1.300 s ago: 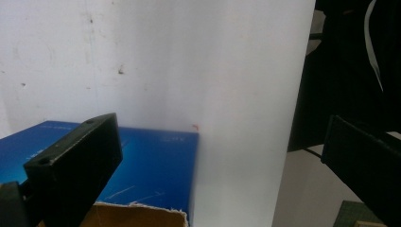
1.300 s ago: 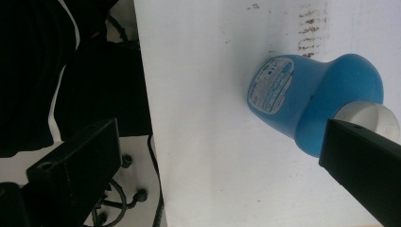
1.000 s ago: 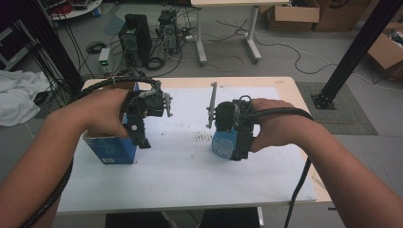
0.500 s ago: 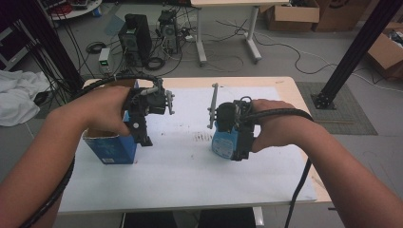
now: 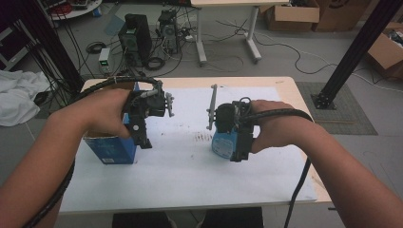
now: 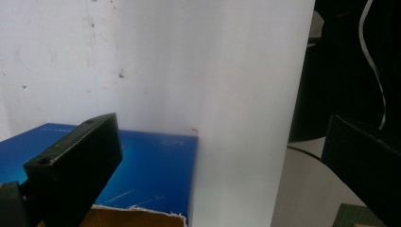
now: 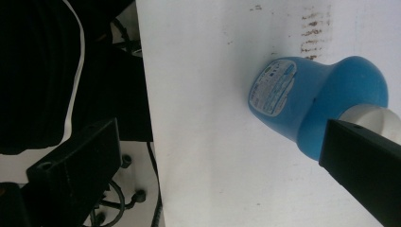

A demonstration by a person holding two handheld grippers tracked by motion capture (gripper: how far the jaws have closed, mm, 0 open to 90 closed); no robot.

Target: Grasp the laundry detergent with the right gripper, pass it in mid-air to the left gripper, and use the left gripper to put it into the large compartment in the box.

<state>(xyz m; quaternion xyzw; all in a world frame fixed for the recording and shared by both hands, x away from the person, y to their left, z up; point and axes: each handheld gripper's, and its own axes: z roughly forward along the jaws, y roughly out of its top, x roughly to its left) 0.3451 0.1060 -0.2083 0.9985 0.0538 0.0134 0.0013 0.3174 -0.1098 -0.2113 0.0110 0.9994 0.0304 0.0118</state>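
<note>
Bare forearms; each black claw, left (image 5: 142, 137) and right (image 5: 236, 147), trails a ribbed black cable.

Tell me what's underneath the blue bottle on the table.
The blue bottle stands on a white sheet that covers most of the wooden table. Dark smudges mark the sheet beside it. Whatever lies directly beneath its base is covered.

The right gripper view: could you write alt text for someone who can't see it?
A blue bottle with a white cap stands on a white sheet, seen from above between the right gripper's two black, wide-open jaws. One jaw overlaps the cap; the other hangs over the sheet's edge, above dark cables.
</note>
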